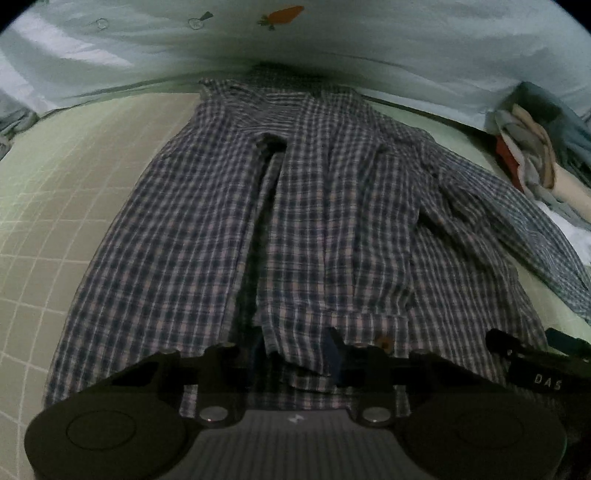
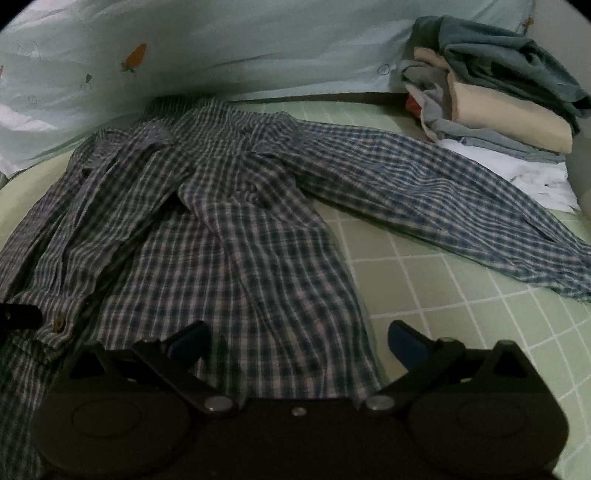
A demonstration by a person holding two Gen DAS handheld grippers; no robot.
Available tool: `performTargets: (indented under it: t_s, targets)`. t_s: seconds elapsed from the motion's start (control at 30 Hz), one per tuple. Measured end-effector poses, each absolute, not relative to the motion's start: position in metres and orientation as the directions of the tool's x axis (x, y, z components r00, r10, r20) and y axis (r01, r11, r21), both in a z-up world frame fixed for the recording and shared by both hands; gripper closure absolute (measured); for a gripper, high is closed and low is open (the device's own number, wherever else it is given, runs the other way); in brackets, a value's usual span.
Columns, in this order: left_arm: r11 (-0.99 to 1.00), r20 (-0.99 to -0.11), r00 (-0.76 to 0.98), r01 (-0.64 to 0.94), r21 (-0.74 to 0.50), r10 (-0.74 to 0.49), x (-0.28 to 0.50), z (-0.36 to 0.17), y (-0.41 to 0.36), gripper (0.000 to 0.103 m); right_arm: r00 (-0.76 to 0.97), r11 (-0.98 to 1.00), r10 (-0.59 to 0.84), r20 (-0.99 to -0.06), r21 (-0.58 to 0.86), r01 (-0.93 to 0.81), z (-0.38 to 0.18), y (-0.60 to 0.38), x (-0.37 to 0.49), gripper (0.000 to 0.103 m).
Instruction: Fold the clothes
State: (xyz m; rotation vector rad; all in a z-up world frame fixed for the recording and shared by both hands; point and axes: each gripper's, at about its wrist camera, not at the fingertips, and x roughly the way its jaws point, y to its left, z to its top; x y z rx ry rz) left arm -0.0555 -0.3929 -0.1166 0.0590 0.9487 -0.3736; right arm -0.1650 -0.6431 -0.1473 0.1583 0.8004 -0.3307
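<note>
A blue-and-white plaid shirt (image 1: 295,206) lies flat on the bed, collar far from me. One sleeve (image 2: 443,192) stretches out to the right; the other is folded over the body, and its cuff has a brown button (image 1: 384,343). My left gripper (image 1: 297,354) sits at the shirt's near edge, jaws narrowed, with a fold of plaid cloth between the pads (image 1: 334,354); I see no firm pinch. My right gripper (image 2: 295,339) is wide open over the shirt's near right corner, its left finger over plaid and its right fingertip (image 2: 402,336) over bare sheet.
The green grid-patterned sheet (image 2: 461,295) shows left and right of the shirt. A stack of folded clothes (image 2: 498,103) sits at the far right, close to the sleeve's end. A pale quilt with carrot prints (image 1: 280,16) runs along the far side.
</note>
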Motion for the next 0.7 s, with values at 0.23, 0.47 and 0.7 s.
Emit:
performTargets:
  t_s: [0.23,0.47,0.7]
  targets:
    - [0.949,-0.788,0.564,0.305,-0.081,-0.249,-0.060,-0.118,-0.393,0.090,0.661,0.949,-0.211,-0.721,0.010,0.314,-0.148,-0.644,-0.166,0.000]
    - [0.948,-0.756,0.584,0.276,-0.158,-0.296,-0.053,-0.110,-0.386,0.100,0.666,0.954,-0.201,-0.719,0.010,0.298,-0.148,-0.644,-0.166,0.000]
    - [0.918,-0.707,0.592,0.322,-0.233,-0.387,-0.053,-0.086,-0.362,0.100,0.672,0.936,-0.248,-0.698,0.007,0.353,-0.151,-0.637,-0.178,0.000]
